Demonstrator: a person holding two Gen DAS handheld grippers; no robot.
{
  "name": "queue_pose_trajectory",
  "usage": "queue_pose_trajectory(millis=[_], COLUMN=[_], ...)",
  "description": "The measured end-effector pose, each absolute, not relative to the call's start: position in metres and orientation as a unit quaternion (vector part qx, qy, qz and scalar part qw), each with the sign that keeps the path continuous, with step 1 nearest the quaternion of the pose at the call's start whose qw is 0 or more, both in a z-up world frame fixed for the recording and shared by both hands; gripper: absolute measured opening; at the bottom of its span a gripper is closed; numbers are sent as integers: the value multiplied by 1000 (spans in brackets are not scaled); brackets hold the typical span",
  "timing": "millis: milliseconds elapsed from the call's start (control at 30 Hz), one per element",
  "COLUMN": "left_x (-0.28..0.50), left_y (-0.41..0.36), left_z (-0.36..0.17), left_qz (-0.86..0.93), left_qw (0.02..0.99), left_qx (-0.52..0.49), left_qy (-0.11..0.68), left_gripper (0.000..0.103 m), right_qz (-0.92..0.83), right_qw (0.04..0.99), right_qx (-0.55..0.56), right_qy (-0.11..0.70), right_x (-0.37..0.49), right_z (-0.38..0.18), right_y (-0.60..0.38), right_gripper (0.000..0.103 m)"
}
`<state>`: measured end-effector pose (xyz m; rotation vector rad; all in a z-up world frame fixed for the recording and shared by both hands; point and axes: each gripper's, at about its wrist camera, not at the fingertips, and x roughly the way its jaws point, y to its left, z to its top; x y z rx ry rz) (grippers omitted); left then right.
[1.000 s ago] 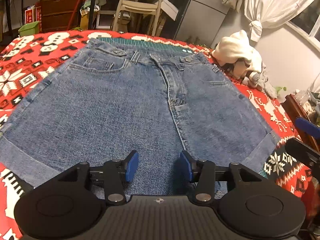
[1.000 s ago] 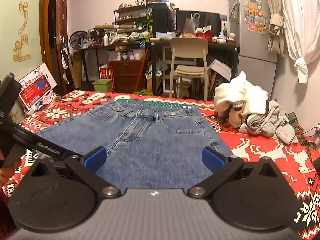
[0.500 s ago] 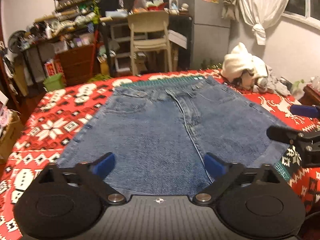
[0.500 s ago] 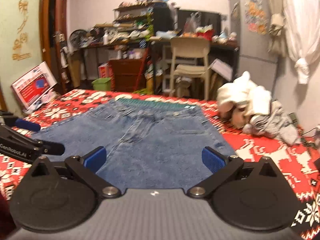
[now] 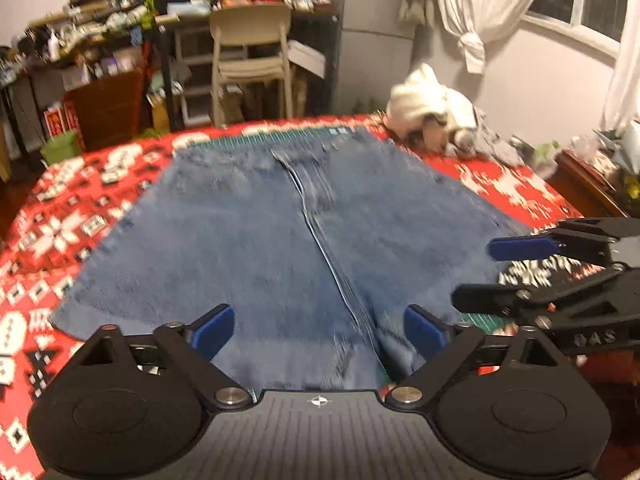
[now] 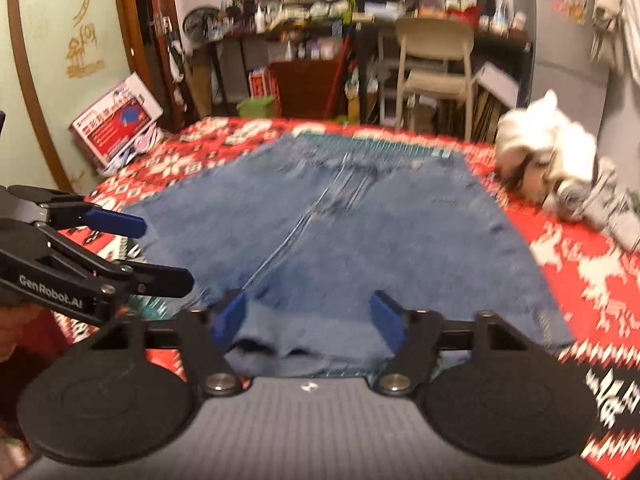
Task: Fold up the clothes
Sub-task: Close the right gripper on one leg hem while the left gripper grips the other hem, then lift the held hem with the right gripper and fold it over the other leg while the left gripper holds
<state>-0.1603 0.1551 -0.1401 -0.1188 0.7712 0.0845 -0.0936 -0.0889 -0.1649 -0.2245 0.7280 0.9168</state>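
I see a pair of blue denim shorts (image 5: 280, 248) spread flat on a red patterned blanket (image 5: 52, 236), front side up, waistband at the far edge and leg hems nearest me. The fly seam runs down the middle towards the crotch, and a strip of green shows just beyond the waistband. The denim is mid-blue, lightly faded, and both views are smeared with motion blur, so I cannot make out pockets or buttons clearly.

My left claw (image 5: 318, 334) stands wide apart, blue pads on either side of the centre seam at the near hem, nothing between them. Whether the pads touch the cloth I cannot tell. My right claw (image 6: 308, 318) is also parted, a little narrower, above the near hem where the denim puckers into a small fold; it grips nothing that I can see.

In the left wrist view the right claw comes in from the right, over the right leg's hem. In the right wrist view the left claw sits at the left, by the left leg.

A heap of white and grey clothes (image 6: 556, 168) lies on the blanket at the far right, apart from the shorts.
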Motion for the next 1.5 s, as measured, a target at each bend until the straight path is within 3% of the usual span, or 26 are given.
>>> queue_pose_trajectory(millis=[100,200,233,300,533,900,1000,1400,1500], left_x=[-168,-172,-172,-170,-164,-160,-160,-163,-162], left_y=[156,156,155,153,154,142,138,134,132], left_z=[-148,-156,-158,-163,-175,-176,-175,-173,-173], left_qz=[27,11,6,-6,-25,-30,-31,-37,-42], left_qw=[913,903,900,894,882,889,893,894,892], left_qx=[-77,-90,-93,-104,-142,-115,-99,-86,-84], left_qy=[401,419,425,436,449,441,439,438,442], left_gripper=[62,49,41,34,30,21,11,11,11], right_qz=[443,452,457,461,468,454,448,406,406], right_qw=[807,789,782,773,756,746,750,728,720], right_qx=[-103,-92,-85,-78,-32,57,66,168,177], right_qy=[376,407,416,428,458,483,482,527,534], right_x=[-96,-95,-95,-95,-89,-76,-73,-66,-66], right_z=[-173,-180,-183,-187,-202,-211,-215,-241,-244], right_y=[-84,-80,-78,-73,-62,-64,-60,-90,-95], right_gripper=[46,37,37,36,19,23,7,6,11])
